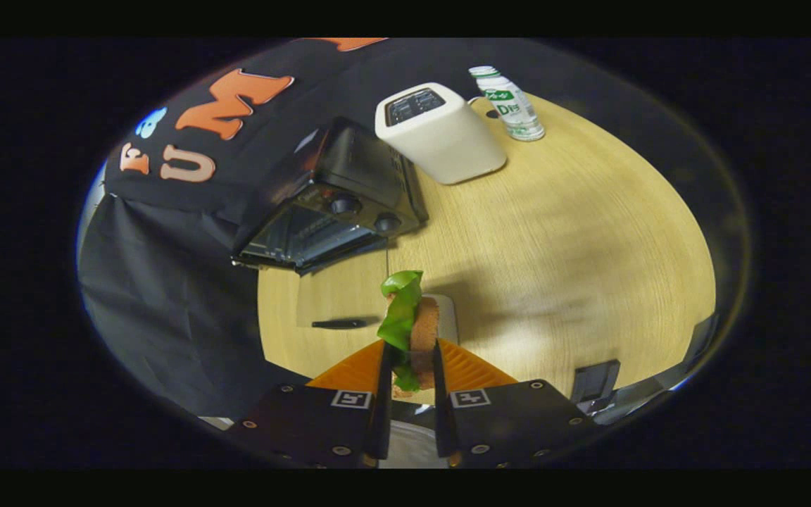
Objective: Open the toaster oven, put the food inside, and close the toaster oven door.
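The jaws of the gripper (410,366) pinch the sandwich (412,331) on edge, its long axis running straight ahead from the fingers, lettuce side to the left, lifted above the table (574,267). The loose lettuce could slip out or catch on the oven mouth. Beyond, the toaster oven (331,201) sits with its door apparently dropped open, facing down-left; a skewed approach would clip the door.
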Demonstrator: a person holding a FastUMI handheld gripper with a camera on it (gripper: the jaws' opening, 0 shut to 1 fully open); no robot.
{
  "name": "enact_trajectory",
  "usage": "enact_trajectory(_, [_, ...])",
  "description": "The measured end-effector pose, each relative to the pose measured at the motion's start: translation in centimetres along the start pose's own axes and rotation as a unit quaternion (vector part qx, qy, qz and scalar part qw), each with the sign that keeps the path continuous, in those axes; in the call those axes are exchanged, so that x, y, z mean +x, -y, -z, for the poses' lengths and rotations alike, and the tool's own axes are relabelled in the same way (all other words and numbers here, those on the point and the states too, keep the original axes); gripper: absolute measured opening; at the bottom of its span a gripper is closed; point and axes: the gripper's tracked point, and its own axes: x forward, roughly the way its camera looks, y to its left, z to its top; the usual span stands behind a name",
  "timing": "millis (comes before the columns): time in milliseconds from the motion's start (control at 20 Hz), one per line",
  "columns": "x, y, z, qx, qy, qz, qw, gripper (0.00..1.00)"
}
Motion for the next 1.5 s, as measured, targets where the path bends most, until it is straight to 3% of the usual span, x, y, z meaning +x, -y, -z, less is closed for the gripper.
enact_trajectory(250, [-1.7,-2.7,-2.2,0.049,0.073,-0.048,0.995,0.26])
enact_trajectory(450, [-0.5,-6.1,-3.4,0.08,0.117,-0.093,0.985,0.26])
enact_trajectory(500, [0.1,-6.4,-3.8,0.106,0.128,-0.097,0.981,0.25])
enact_trajectory(600, [2.7,-6.4,-3.6,0.127,0.133,-0.088,0.979,0.09])
enact_trajectory(700, [4.6,-5.1,-1.3,0.118,0.118,-0.054,0.985,0.09])
enact_trajectory(900, [4.2,-8.2,-1.0,0.129,0.14,-0.104,0.976,0.09])
enact_trajectory(1200, [4.0,-12.9,-4.1,0.16,0.211,-0.189,0.945,0.09])
enact_trajectory(1500, [9.4,-15.3,-5.7,0.23,0.241,-0.245,0.911,0.09])
